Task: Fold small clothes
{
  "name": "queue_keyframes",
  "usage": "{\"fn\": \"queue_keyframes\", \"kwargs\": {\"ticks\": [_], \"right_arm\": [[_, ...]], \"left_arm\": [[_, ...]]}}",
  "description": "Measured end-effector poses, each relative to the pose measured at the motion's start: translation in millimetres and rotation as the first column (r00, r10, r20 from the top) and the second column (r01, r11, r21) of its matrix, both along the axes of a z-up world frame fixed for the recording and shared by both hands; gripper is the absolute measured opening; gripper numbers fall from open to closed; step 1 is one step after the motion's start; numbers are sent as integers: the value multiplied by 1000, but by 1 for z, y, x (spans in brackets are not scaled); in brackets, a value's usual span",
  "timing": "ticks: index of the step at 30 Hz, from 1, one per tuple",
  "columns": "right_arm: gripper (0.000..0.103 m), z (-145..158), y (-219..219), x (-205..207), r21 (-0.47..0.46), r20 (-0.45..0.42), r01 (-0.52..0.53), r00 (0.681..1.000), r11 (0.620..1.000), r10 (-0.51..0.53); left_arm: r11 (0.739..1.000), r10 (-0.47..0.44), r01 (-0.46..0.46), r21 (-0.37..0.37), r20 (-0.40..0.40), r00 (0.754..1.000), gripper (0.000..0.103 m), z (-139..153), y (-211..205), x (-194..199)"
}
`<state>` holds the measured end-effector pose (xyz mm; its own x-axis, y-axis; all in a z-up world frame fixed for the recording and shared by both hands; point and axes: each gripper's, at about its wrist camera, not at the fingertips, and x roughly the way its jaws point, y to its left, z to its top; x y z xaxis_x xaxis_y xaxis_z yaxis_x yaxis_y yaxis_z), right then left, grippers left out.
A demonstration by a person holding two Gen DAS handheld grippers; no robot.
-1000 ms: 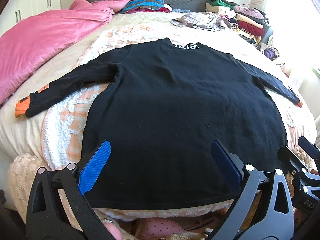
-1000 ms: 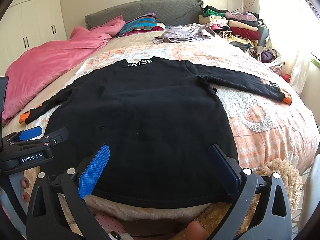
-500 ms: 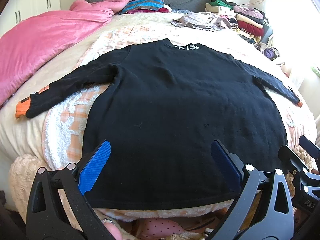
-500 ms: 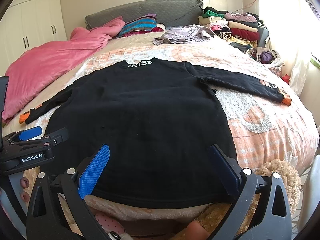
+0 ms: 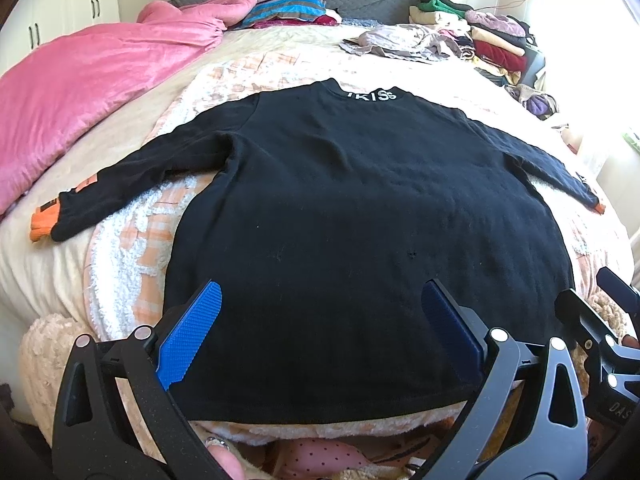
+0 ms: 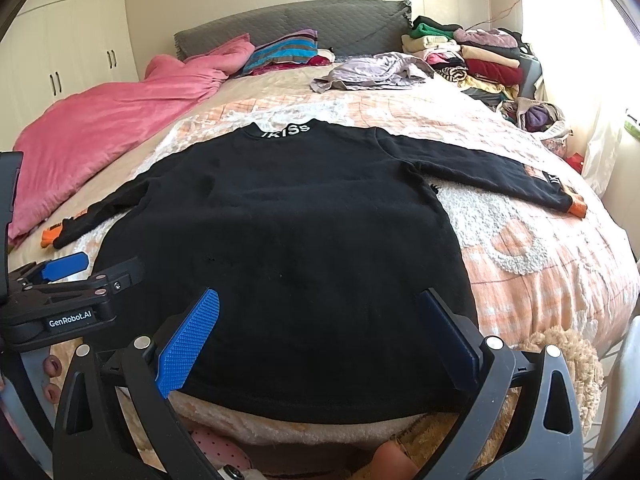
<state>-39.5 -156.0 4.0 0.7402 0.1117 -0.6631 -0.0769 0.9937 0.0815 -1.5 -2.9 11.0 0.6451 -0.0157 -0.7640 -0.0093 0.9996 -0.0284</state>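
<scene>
A black sweater [image 5: 360, 220] lies flat and face-down on the bed [image 6: 540, 248], both sleeves spread wide, white lettering on the collar at the far end from us. We hold our left gripper [image 5: 320, 332] over the hem, its 2 blue fingers [image 5: 188, 336] spread apart and grasping nothing; the sweater's body fills the gap between them and runs ahead of the tips. Our right gripper [image 6: 320, 336] hangs over the same hem, fingers [image 6: 188, 340] likewise released and empty, the cloth between and beyond them. The left sleeve, orange at the cuff, reaches out past the left finger; the right sleeve stretches away beyond the right one. Far ahead of both sets of fingers sit a pink blanket [image 5: 88, 92] and a pile of clothes [image 6: 472, 60].
</scene>
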Motion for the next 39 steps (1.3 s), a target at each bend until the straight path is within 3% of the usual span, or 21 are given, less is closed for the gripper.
{"fn": "queue_keyframes", "kwargs": {"ticks": [17,39], "right_arm": [[99,9,-1,26,15,10,-1,1000,1000,1],[99,21,-16,97,36,17,42,999,998,-42]], "left_arm": [[1000,6,-6,-18,1,1000,94,1,3,28],[999,13,-12,-53,5,1000,94,8,1,81]]}}
